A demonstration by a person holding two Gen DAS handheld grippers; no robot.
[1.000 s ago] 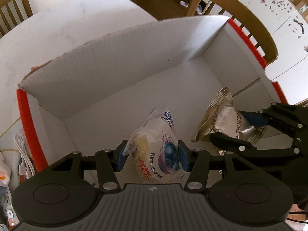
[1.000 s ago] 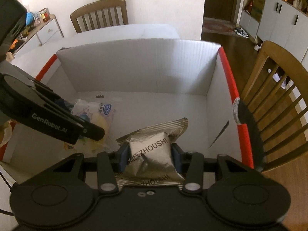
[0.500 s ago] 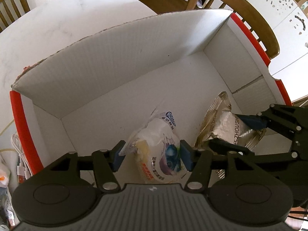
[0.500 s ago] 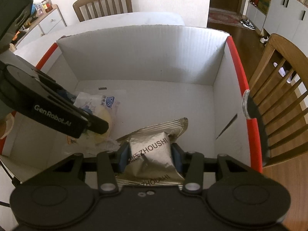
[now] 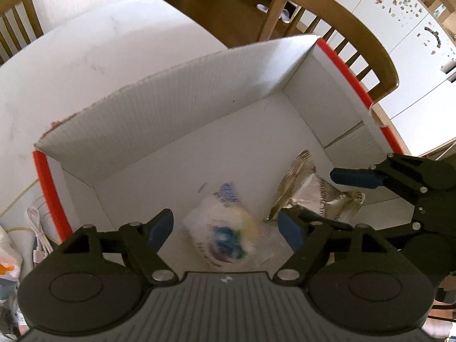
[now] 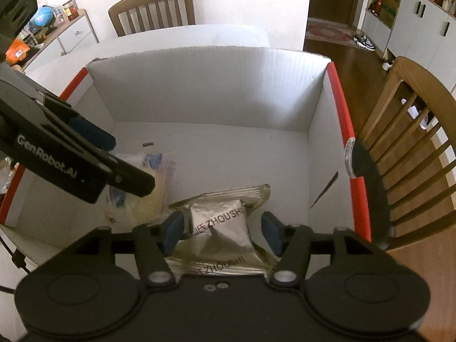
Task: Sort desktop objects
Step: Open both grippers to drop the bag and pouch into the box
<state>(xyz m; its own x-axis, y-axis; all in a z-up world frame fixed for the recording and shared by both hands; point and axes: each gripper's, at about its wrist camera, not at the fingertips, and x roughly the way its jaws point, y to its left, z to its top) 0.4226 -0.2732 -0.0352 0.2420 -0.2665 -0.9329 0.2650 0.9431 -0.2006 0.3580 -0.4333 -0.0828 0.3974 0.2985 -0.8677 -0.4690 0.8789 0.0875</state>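
**Two packets let go into the box**

The clear-wrapped snack bag (image 5: 225, 233) lies on the floor of the white cardboard box (image 5: 171, 105), at about 6 o'clock in my left wrist view, blurred, so I can't read its print. My left gripper (image 5: 226, 228) is above it with the jaws opening; the blue pads stand clear on either side and neither presses the wrapper, so I have hold of nothing there.

Just beside it, at 4 o'clock in that view, sits the silver foil packet (image 6: 219, 228). My right gripper (image 6: 221, 229) straddles it and its jaws are opening too. The pad at 9 o'clock looks to be at the foil's edge, while the one at 3 o'clock has a clear gap. I judge the packet is resting on the box floor rather than hanging from me.

Both packets lie side by side near the box's near wall, probably because that is where my two hands came down together; the far half of the box is bare for later items.

Outward, the box has red-taped rims (image 6: 339, 108) and sits on a white worktop (image 5: 71, 57). A wooden chair (image 6: 407, 148) stands at 3 o'clock in the right view, and a white cable (image 5: 37, 228) lies outside the box at 8 o'clock in the left view.
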